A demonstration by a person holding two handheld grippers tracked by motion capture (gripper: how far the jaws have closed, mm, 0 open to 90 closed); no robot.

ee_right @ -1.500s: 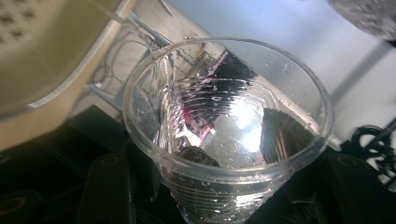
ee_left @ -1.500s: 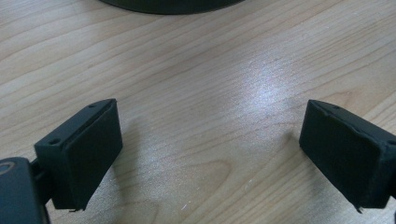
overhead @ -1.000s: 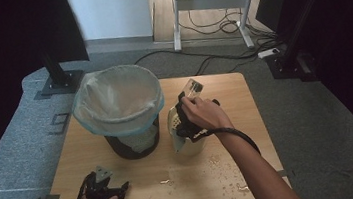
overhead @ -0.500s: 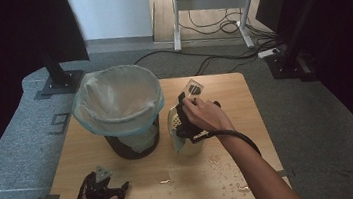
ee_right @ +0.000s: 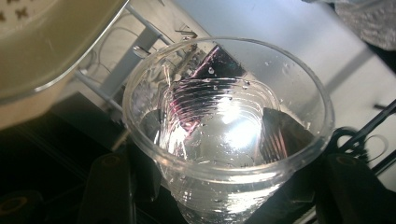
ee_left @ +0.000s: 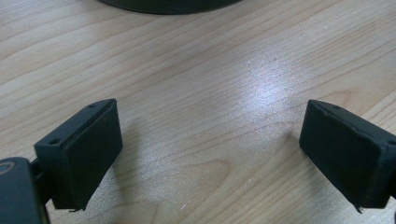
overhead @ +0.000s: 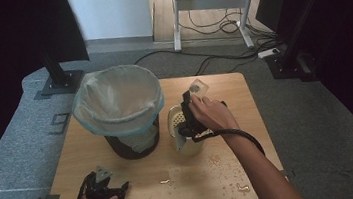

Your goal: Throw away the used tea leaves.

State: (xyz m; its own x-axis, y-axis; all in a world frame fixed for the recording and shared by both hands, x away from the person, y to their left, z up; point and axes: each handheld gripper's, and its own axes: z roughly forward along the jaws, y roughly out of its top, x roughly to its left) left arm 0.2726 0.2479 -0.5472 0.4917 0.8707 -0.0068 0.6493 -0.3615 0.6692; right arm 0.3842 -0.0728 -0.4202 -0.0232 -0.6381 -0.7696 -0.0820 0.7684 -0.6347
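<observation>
My right gripper point(overhead: 192, 97) is shut on a clear plastic cup point(overhead: 197, 88) and holds it tilted above a cream pot point(overhead: 186, 146) with a perforated insert, at the middle of the wooden table point(overhead: 249, 136). In the right gripper view the wet cup point(ee_right: 229, 126) sits between the two jaws, mouth toward the camera, with the cream rim point(ee_right: 42, 56) at upper left. My left gripper point(overhead: 119, 189) rests on the table's front left. Its jaws stand wide open over bare wood point(ee_left: 210, 154), with nothing between them.
A black bin point(overhead: 134, 144) lined with a pale plastic bag point(overhead: 114, 96) stands left of the pot. Water drops point(overhead: 228, 174) lie on the table's front right. Grey floor surrounds the table, and a desk frame with cables stands behind it.
The right gripper and the cup have shifted only very slightly over the pot. The left gripper has not moved.
</observation>
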